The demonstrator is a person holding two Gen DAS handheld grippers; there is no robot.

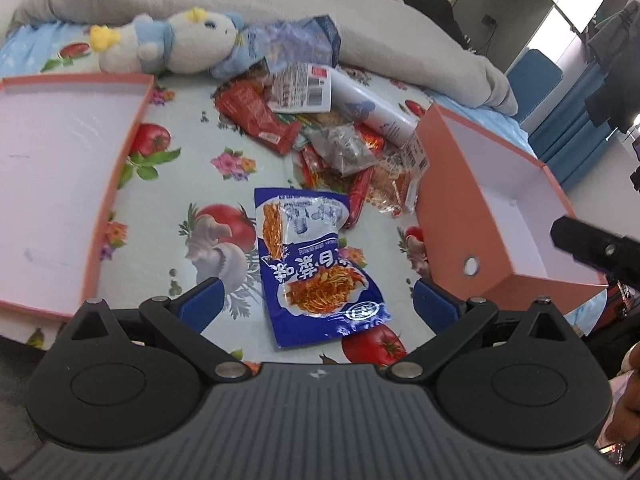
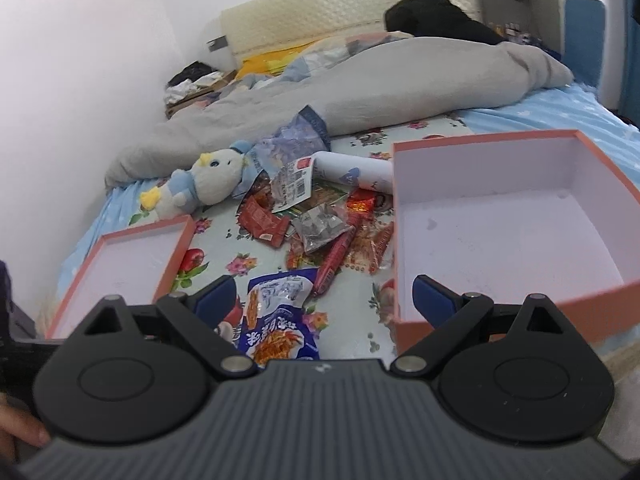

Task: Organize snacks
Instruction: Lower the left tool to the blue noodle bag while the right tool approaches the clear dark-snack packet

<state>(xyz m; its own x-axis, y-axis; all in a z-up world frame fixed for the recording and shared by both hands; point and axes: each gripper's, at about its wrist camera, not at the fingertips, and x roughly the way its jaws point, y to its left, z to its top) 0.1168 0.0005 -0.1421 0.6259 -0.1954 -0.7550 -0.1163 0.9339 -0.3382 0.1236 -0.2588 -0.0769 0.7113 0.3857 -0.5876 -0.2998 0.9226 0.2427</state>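
Bedsheet (image 1: 192, 184), printed with tomatoes and flowers, is carrying everything here. At its left edge a shallow pink lid (image 1: 60, 168) is lying open side up, with nothing inside. Beyond the lid, toward the far edge of the sheet, a white and blue plush toy (image 1: 176, 42) is lying on its side against a grey duvet (image 1: 360, 24).

In the middle of the sheet a blue noodle-snack packet (image 1: 316, 268) is lying flat, nearest the front edge. The left gripper (image 1: 316, 308) is hovering wide open just above it, one blue pad on either side, gripping nothing. Behind the packet a loose snack pile (image 1: 340, 148) is spreading out: a red sachet (image 1: 256, 116), a crumpled clear bag (image 1: 344, 148), a white cylindrical tube (image 1: 372, 108) and several red sausage sticks, all overlapping.

Toward the right edge of the sheet a deep pink box (image 2: 512, 224) is sitting with its white inside showing and nothing in it. The right gripper (image 2: 324, 300) is hanging fully open between the blue packet and the box's near left corner, its right pad just over the box's front rim, holding nothing.
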